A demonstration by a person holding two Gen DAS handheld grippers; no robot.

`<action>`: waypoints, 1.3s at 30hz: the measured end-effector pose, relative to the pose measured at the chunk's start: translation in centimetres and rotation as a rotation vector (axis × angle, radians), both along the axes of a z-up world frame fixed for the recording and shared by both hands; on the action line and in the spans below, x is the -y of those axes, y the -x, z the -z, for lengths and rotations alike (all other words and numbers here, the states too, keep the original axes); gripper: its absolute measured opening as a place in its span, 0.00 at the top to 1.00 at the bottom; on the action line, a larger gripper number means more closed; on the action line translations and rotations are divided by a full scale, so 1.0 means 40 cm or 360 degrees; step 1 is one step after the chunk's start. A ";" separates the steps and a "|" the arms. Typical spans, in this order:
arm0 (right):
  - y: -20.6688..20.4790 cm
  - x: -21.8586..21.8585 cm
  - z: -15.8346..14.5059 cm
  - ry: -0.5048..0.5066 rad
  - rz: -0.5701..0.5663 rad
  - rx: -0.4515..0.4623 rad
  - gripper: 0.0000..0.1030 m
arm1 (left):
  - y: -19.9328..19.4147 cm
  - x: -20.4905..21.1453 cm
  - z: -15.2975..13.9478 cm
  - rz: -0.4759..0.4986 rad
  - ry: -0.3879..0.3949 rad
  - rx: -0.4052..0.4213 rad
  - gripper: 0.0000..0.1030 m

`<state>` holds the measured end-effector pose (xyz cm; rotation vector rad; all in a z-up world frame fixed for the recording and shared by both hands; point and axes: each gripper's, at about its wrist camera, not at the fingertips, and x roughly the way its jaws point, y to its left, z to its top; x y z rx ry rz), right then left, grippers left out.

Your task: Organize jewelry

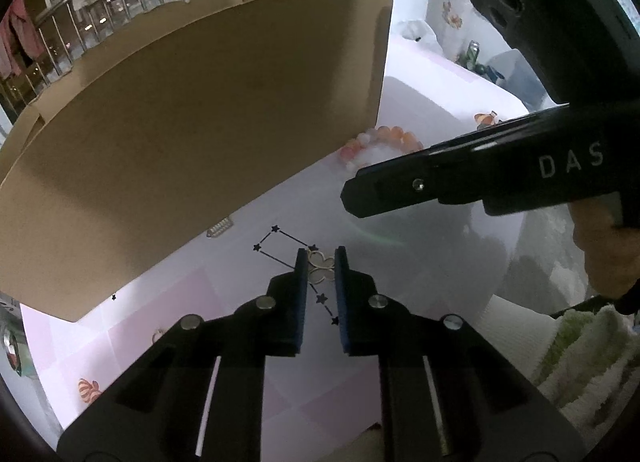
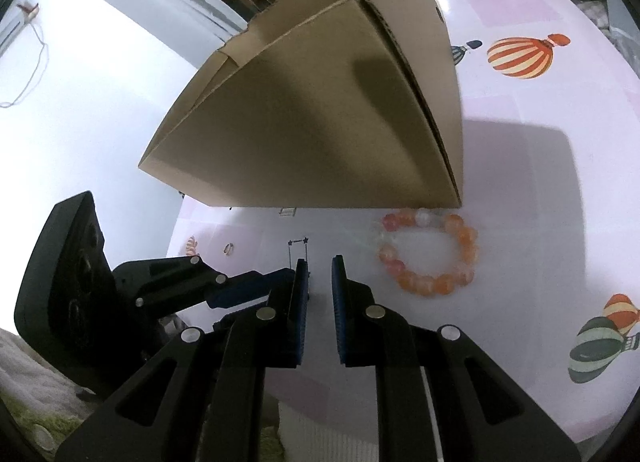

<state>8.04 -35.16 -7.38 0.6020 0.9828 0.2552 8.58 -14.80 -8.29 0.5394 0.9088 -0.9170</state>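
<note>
Picking-up looks to be the step in hand: the left tongs [image 1: 321,268] stand narrowly parted around a small clover-shaped ring piece [image 1: 320,265] on the surface [image 1: 420,109], not yet pinching it. The right tongs [image 2: 320,276] hover empty, slightly parted, beside the beaded bracelet [image 2: 430,252] near the cardboard box [image 2: 320,121]; next, I'd judge, the left must close gently on that thin piece
</note>
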 end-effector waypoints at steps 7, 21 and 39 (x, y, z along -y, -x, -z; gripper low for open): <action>0.001 0.002 0.000 0.0004 0.0015 0.0014 0.88 | -0.005 0.001 -0.003 0.0018 -0.0006 0.0001 0.88; 0.002 0.005 -0.007 0.0027 0.0015 0.0022 0.88 | -0.008 -0.007 -0.003 0.0006 0.0027 0.0012 1.00; 0.021 0.011 -0.033 0.0097 0.0025 0.0052 0.88 | -0.007 -0.011 -0.009 0.0033 0.0029 -0.0032 0.81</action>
